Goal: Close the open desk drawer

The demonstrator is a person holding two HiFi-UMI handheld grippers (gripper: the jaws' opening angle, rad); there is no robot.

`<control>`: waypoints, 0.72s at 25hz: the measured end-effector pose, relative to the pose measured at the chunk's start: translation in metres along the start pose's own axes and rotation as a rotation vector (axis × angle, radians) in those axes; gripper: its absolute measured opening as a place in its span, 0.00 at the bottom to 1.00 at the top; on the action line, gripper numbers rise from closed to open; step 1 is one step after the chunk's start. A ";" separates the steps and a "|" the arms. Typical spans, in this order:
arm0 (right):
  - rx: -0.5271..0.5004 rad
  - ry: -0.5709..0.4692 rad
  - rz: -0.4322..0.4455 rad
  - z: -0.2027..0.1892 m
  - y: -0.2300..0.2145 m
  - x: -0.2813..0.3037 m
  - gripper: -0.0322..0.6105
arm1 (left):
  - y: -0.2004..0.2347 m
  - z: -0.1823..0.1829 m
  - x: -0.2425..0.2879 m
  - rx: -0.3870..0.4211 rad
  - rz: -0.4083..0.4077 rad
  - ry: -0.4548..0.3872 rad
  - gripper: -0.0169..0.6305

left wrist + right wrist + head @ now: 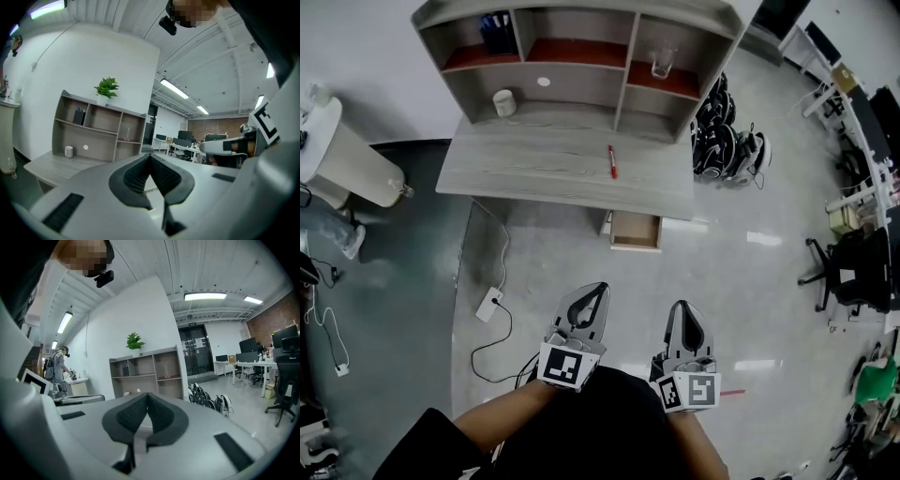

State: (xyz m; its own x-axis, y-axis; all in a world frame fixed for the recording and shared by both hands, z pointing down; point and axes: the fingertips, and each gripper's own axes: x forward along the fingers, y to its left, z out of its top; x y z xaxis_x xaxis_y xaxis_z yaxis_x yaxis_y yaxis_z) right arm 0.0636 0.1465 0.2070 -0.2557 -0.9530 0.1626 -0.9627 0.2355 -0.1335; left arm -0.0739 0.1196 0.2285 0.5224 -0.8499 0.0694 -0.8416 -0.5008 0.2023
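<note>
A grey wooden desk (534,173) with a shelf hutch stands against the white wall. Its drawer (636,231) hangs open below the desk's right front edge, and its pale inside shows empty. My left gripper (598,287) and right gripper (682,306) are held side by side over the floor, a good way short of the drawer, both pointing toward the desk. Both are shut with nothing between the jaws. In the left gripper view the shut jaws (151,155) point at the desk (51,166). The right gripper view shows its shut jaws (147,394) before the hutch (147,373).
A red pen (612,161) lies on the desk, a white cup (504,101) on its shelf. A power strip (489,305) and cables trail on the floor at left. Headsets (727,145) are piled right of the desk. Office chairs (853,272) stand far right.
</note>
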 end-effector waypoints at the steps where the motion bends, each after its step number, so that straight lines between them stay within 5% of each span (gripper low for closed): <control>1: -0.005 0.006 0.000 -0.001 0.000 0.008 0.08 | 0.012 0.000 0.005 -0.002 0.011 -0.002 0.05; 8: -0.017 0.033 -0.027 -0.007 -0.003 0.045 0.08 | 0.069 -0.006 0.030 0.002 0.052 -0.001 0.05; 18: -0.035 0.100 -0.049 -0.037 -0.041 0.067 0.08 | 0.071 -0.040 0.053 0.059 0.050 0.086 0.05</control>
State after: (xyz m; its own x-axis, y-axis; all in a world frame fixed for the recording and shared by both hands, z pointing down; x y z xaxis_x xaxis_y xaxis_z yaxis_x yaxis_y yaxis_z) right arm 0.0830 0.0799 0.2595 -0.2141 -0.9403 0.2647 -0.9763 0.1972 -0.0892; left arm -0.1003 0.0461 0.2859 0.4873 -0.8581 0.1617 -0.8721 -0.4691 0.1389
